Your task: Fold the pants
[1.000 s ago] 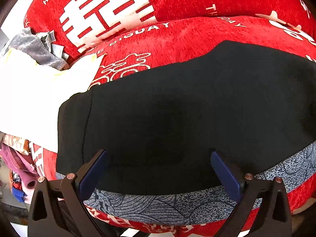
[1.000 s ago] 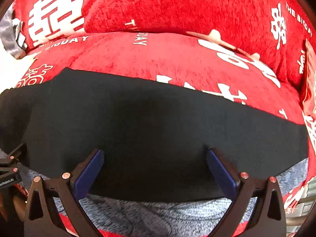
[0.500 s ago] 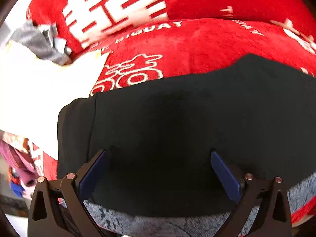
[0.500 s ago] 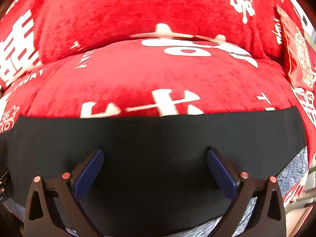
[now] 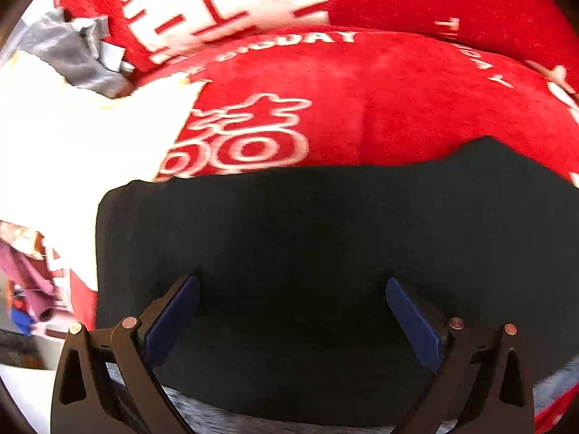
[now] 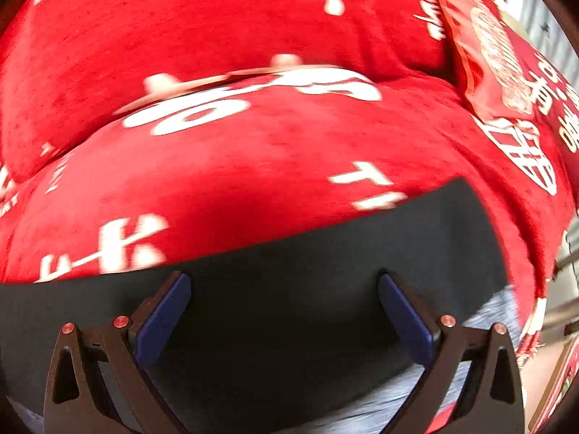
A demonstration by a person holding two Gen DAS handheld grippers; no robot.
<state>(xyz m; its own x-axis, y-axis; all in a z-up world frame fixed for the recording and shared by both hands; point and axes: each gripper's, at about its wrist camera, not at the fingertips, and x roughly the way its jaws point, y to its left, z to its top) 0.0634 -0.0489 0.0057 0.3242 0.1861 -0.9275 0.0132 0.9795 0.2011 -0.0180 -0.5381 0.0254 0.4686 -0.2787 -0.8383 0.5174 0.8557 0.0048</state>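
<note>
Since a second ago, both views show less of the flat black fabric pants, lying along the near edge of the plush red blanket with white lettering. Left gripper and right gripper hover over them, jaws spread wide, holding nothing. White cloth lies at the blanket's left edge.

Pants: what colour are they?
Plain black pants, no pattern visible; clearest in the left wrist view.
</note>
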